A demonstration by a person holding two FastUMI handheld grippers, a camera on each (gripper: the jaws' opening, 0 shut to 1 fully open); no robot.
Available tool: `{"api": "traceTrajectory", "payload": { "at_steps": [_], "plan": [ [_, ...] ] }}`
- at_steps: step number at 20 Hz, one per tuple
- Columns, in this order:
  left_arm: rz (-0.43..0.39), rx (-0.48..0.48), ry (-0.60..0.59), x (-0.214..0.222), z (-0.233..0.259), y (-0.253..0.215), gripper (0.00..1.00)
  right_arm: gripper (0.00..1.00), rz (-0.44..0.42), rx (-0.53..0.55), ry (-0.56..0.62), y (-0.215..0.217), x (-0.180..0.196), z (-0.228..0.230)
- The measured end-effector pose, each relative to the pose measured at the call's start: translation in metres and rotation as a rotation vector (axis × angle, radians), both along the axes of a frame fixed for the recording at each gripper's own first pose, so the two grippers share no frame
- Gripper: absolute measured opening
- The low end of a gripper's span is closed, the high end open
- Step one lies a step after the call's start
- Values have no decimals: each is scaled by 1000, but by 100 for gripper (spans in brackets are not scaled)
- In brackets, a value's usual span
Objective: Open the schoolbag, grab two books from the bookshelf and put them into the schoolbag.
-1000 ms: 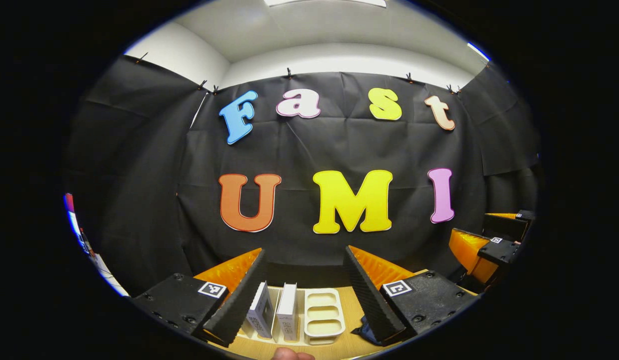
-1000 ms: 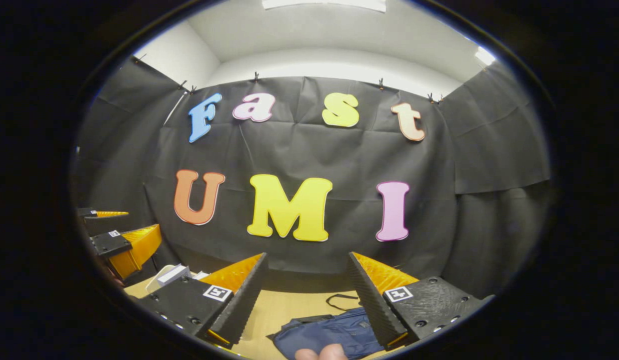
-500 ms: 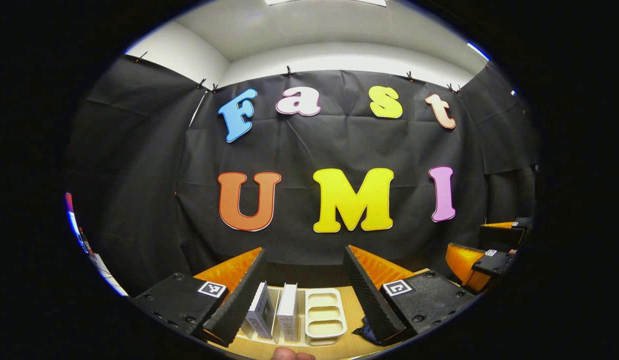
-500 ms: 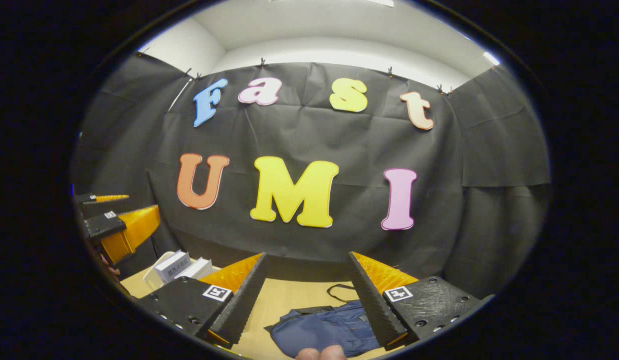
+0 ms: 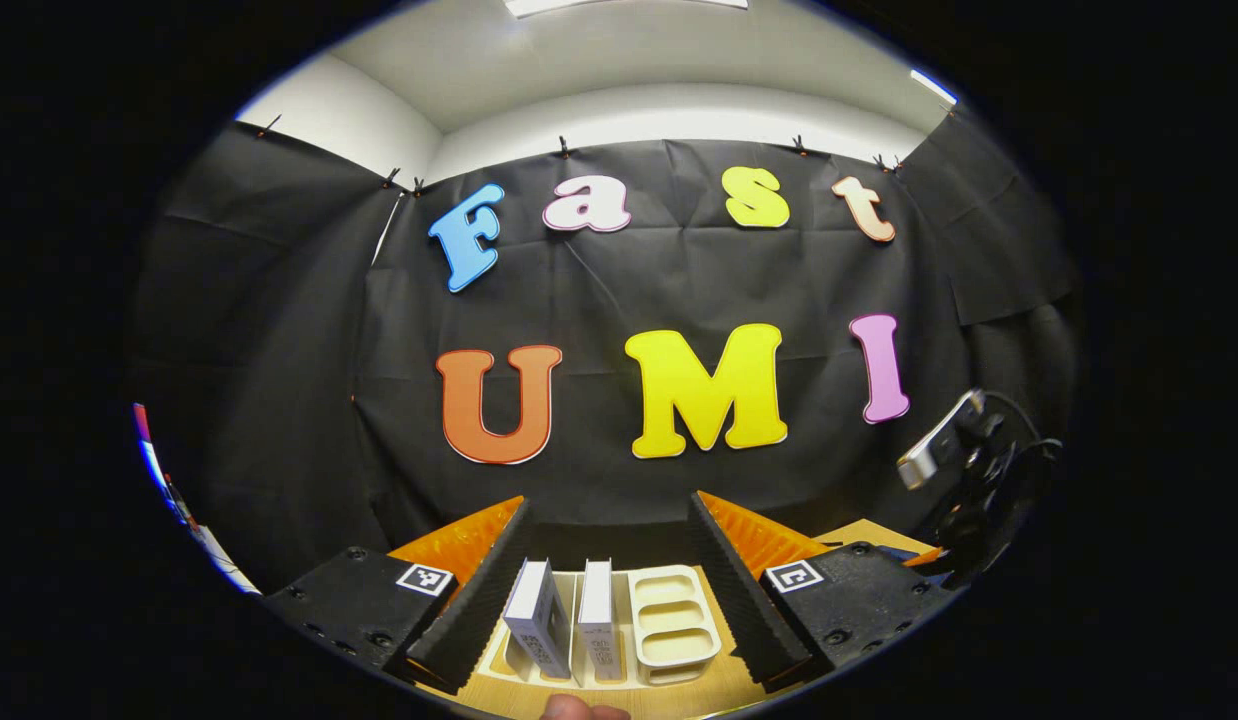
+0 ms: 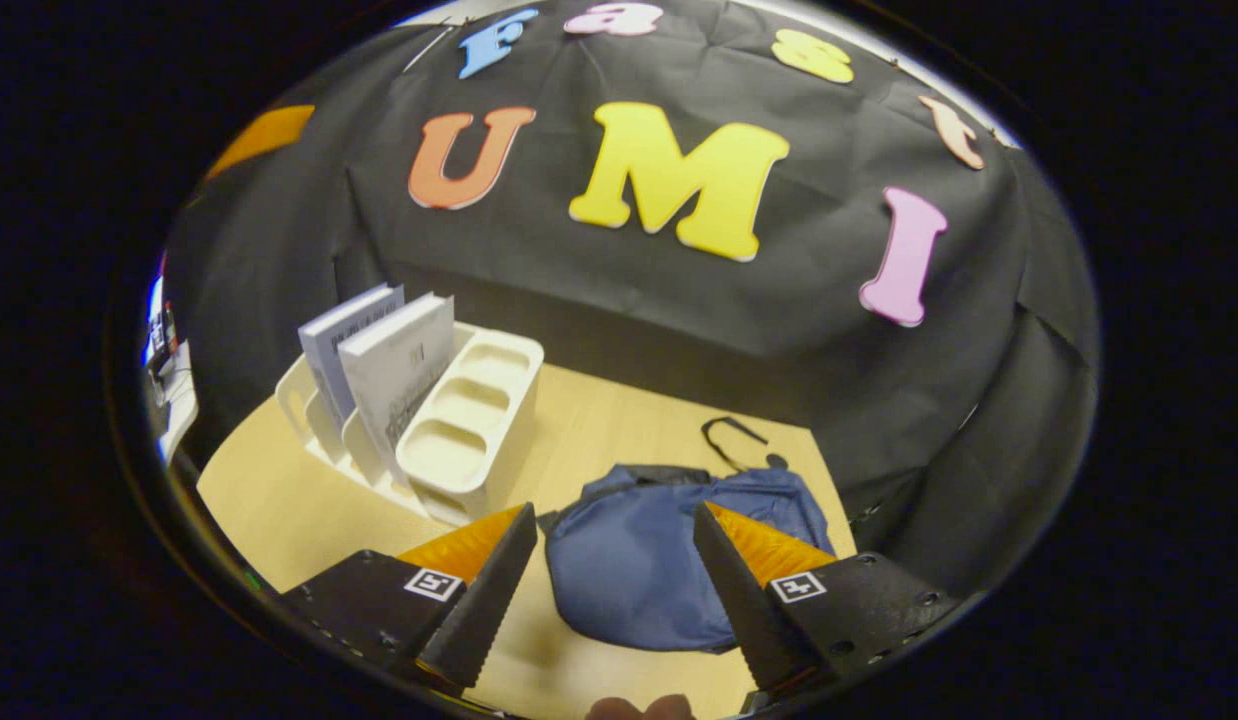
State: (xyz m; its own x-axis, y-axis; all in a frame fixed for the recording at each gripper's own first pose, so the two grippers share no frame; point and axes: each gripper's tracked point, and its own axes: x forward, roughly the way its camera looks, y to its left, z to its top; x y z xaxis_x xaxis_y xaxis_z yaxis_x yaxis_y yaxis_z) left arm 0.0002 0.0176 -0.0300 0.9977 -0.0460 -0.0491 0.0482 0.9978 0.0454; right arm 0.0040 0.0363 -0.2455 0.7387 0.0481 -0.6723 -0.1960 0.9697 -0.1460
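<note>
Low in the left gripper view, the left gripper holds its fingers spread wide with nothing between them, and through the gap stand two white books upright in the left slots of a cream bookshelf, whose right-hand compartments are bare. At the right edge of that frame the other gripper's rear, with a cable, shows against the black cloth wall, and a pale ceiling with a light strip runs along the top. At the bottom of the right gripper view, the right gripper is likewise spread and holding nothing, tilted down over the blue schoolbag, which lies flat and looks closed on the wooden table, a thin dark strap loop just beyond it. The bookshelf sits at centre left of this frame, just beside the bag, its books leaning slightly. Opening the bag appears to be the step in hand; I judge it goes best if the right fingers descend onto the upper flap or zipper pull, which I cannot pick out, and pinch only the top layer while the soft fabric is kept from sliding across the smooth tabletop.
</note>
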Motion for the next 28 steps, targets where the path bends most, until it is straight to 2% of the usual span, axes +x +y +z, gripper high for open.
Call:
{"api": "traceTrajectory", "payload": {
  "at_steps": [6,9,12,14,16,21,22,23,24,25,27,28],
  "plan": [
    [31,-5,25,-8,-11,11,97,96,20,-49,267,7,-11,-103],
    [52,-17,38,-8,-15,14,97,99,30,-99,361,6,-7,-142],
    [70,-27,41,-10,-16,18,98,96,-8,-134,431,3,-3,-171],
    [77,-31,49,-10,-19,19,98,99,-31,-158,456,-3,1,-187],
    [83,-31,60,-12,-20,17,98,96,-53,-189,467,-5,7,-196],
    [96,-28,71,-9,-24,22,98,99,-96,-211,490,-10,13,-210],
    [97,-28,74,-9,-25,22,97,95,-103,-208,495,-13,13,-212],
    [99,-30,76,-10,-25,22,97,98,-107,-198,500,-12,13,-211],
    [100,-34,79,-9,-25,21,97,87,-105,-186,512,-11,12,-210],
    [99,-39,80,-8,-25,21,97,89,-99,-172,524,-9,12,-211],
    [100,-49,89,-9,-28,22,97,74,-97,-148,536,-5,13,-207],
    [99,-54,94,-10,-28,20,97,62,-99,-138,540,-4,11,-207]
  ]
}}
